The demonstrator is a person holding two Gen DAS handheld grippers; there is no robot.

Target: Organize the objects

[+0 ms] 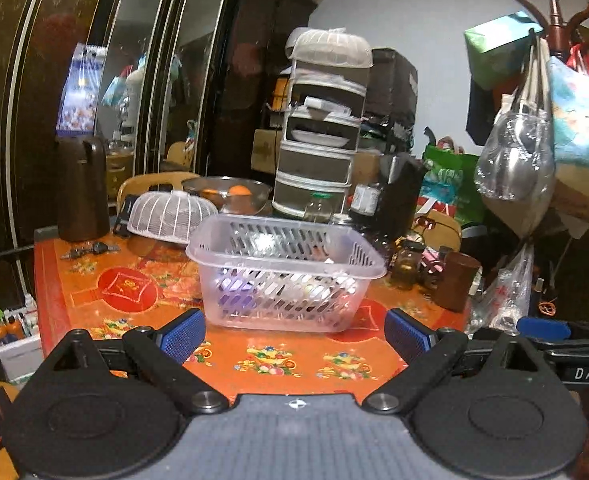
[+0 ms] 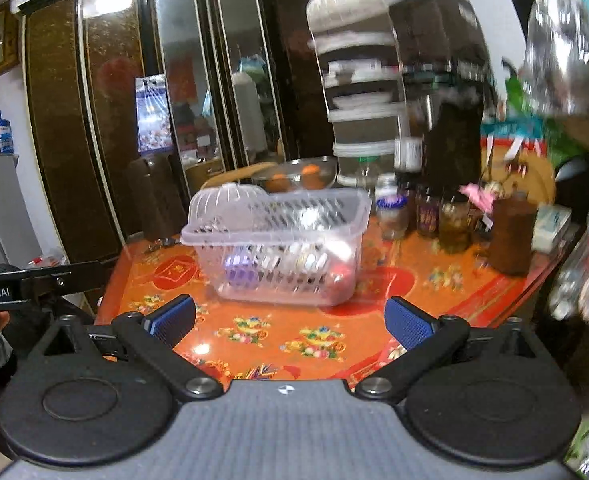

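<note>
A clear slotted plastic basket (image 1: 282, 268) stands on the orange patterned table (image 1: 274, 356). It holds several small items, one purple. My left gripper (image 1: 294, 336) is open and empty, a little in front of the basket. The basket also shows in the right wrist view (image 2: 278, 248). My right gripper (image 2: 290, 322) is open and empty, in front of it over the table (image 2: 286, 340). The right gripper's blue pad (image 1: 542, 328) shows at the right edge of the left wrist view.
Behind the basket are a white mesh food cover (image 1: 170, 212), a glass bowl with oranges (image 1: 230, 194), a tall stacked container (image 1: 322, 128), small jars (image 2: 426, 212) and a brown cup (image 1: 456, 280). A brown jug (image 1: 82, 188) stands at the back left. Bags hang at the right.
</note>
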